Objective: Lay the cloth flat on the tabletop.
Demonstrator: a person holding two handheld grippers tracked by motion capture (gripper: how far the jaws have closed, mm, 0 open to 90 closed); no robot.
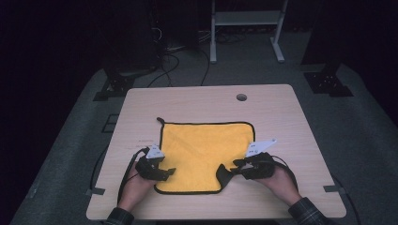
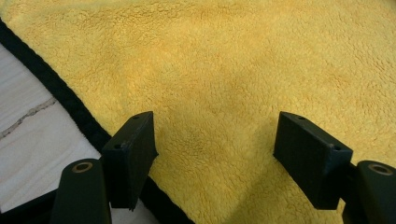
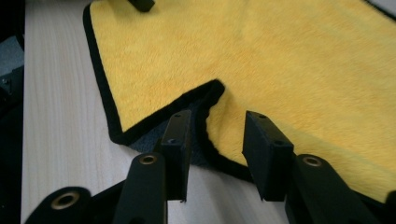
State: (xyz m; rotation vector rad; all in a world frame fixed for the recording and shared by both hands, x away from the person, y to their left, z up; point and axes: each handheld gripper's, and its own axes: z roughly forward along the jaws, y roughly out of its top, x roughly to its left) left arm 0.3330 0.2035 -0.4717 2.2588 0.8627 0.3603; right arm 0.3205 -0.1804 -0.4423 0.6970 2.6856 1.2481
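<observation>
While both forearms rest low on the pale wooden table (image 1: pixel 281 112), the left gripper (image 1: pixel 162 172) lies level at the near left corner of the yellow fleece cloth with black hem (image 1: pixel 202 150), jaws apart over the pile, gripping nothing. The right gripper (image 1: pixel 230 171) points inward at the near right corner, which is folded over, dark underside up; its jaws stand apart, the hem (image 3: pixel 210 140) between them, unpressed. No legible writing.
</observation>
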